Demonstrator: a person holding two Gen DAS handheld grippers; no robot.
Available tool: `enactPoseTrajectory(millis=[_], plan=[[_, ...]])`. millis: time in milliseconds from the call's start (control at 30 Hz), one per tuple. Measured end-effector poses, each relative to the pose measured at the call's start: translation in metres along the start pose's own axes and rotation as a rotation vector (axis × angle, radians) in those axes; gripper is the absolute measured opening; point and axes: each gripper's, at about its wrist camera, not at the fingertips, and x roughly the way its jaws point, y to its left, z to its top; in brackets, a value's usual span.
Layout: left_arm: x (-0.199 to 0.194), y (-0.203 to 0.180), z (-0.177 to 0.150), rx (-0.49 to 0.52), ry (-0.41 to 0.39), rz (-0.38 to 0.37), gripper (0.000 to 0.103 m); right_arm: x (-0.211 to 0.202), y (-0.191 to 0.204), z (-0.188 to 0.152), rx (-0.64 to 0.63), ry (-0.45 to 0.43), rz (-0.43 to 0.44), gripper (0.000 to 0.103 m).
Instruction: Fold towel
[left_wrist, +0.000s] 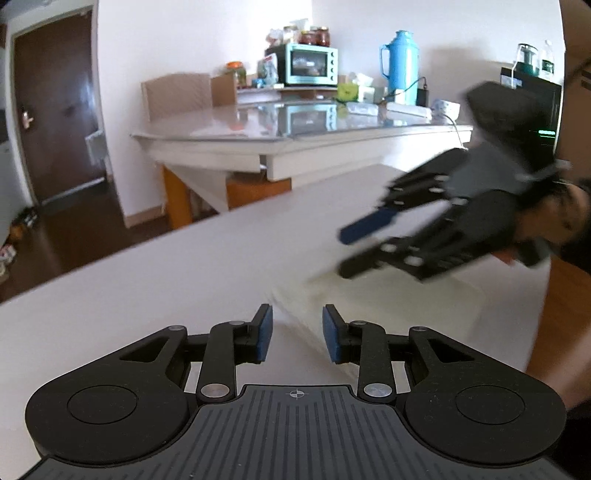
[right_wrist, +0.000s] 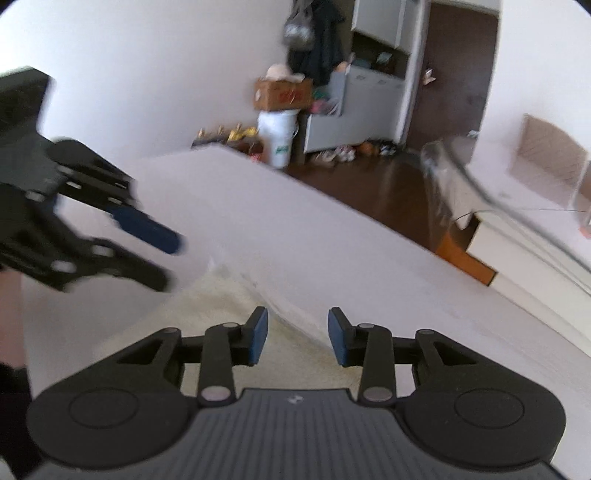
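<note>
A pale cream towel (left_wrist: 391, 306) lies folded flat on the white table (left_wrist: 166, 295). My left gripper (left_wrist: 297, 334) is open and empty, just above the towel's near left corner. My right gripper (left_wrist: 347, 254) shows blurred at the right of the left wrist view, open, hovering over the towel's far side. In the right wrist view the towel (right_wrist: 229, 306) lies under my open right gripper (right_wrist: 297, 336), and the left gripper (right_wrist: 168, 262) hangs open at the left, above the towel's edge.
A second table (left_wrist: 295, 129) stands behind with a teal oven (left_wrist: 312, 64), a blue thermos (left_wrist: 402, 62) and clutter. The white table's far edge (right_wrist: 332, 199) drops to dark floor. A black unit (left_wrist: 532, 96) stands at right.
</note>
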Motion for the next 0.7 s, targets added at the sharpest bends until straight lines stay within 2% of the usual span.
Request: enactPoseTrajectory(millis=[100, 167, 300, 367, 500, 533, 567, 600, 700], plan=[[0.016, -0.003, 0.007, 0.034, 0.0, 0.005, 0.032, -0.019, 0.007, -0.011, 0.06, -0.008, -0.052, 0.034], [0.024, -0.005, 0.009, 0.053, 0.012, 0.024, 0.032, -0.022, 0.005, -0.019, 0.102, 0.002, -0.063, 0.025], [0.04, -0.006, 0.008, 0.07, 0.057, 0.084, 0.035, -0.015, -0.005, -0.032, 0.174, 0.049, -0.064, 0.025], [0.043, -0.008, 0.006, 0.082, 0.062, 0.091, 0.036, -0.011, -0.006, -0.031, 0.176, 0.059, -0.065, 0.025], [0.042, -0.009, 0.005, 0.078, 0.067, 0.092, 0.036, -0.009, -0.005, -0.015, 0.16, 0.019, -0.077, 0.025], [0.041, -0.009, 0.005, 0.077, 0.069, 0.09, 0.036, -0.006, -0.006, -0.012, 0.157, 0.012, -0.076, 0.023], [0.041, -0.009, 0.005, 0.077, 0.071, 0.089, 0.036, -0.002, -0.006, -0.009, 0.151, 0.015, -0.074, 0.014], [0.041, -0.009, 0.005, 0.074, 0.073, 0.087, 0.036, 0.002, -0.006, -0.008, 0.146, 0.021, -0.073, 0.011], [0.041, -0.007, 0.004, 0.064, 0.076, 0.079, 0.036, 0.013, -0.007, -0.008, 0.147, 0.053, -0.084, 0.011]])
